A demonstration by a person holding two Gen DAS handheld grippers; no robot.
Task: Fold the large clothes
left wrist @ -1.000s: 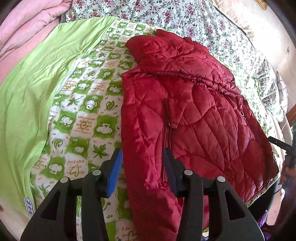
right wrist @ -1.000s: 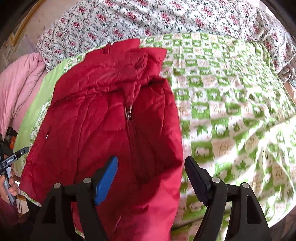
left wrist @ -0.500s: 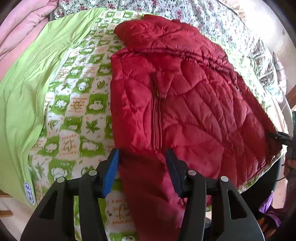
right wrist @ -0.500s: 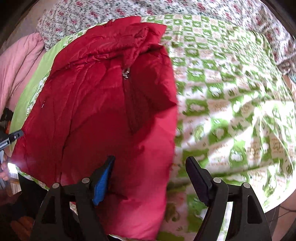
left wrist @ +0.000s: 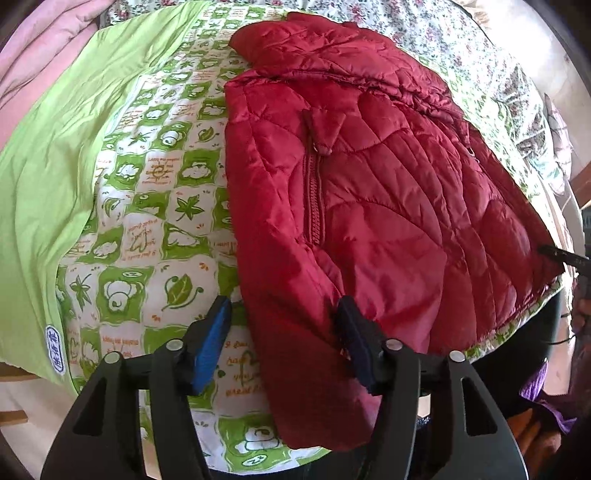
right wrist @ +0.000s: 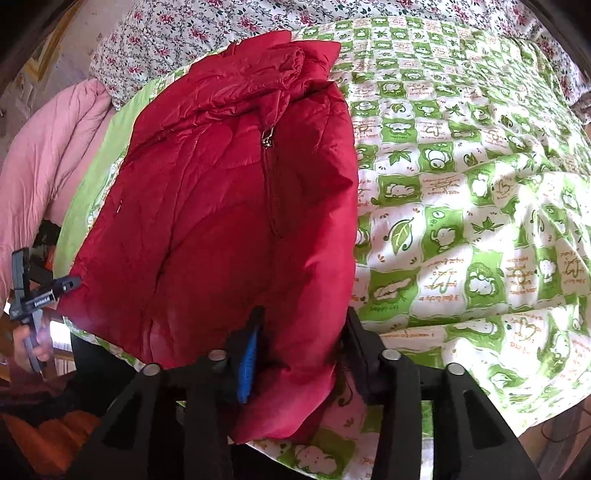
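Observation:
A red quilted jacket (left wrist: 369,192) lies front up on the green checked bedspread (left wrist: 155,206), zip closed, collar at the far end. My left gripper (left wrist: 282,310) hangs over the near hem corner. Its jaws are opening, the hem lies between them, and the blue pad (left wrist: 214,332) stands clear of the fabric. In the right wrist view the same jacket (right wrist: 221,206) fills the left half. My right gripper (right wrist: 304,317) is at the other hem corner. Its jaws are closing, and bunched fabric fills the gap against both pads.
A pink quilt (left wrist: 40,62) is heaped at the far left, and a lime sheet (left wrist: 55,155) lies beside it. Floral bedding (right wrist: 207,33) covers the far end. The bed's near edge runs just under both grippers. A hand (right wrist: 33,343) holds the other gripper.
Both grippers came toward the jacket's near hem. The left jaws spread wider. The right jaws narrowed onto the hem fabric, which now bulges between them.

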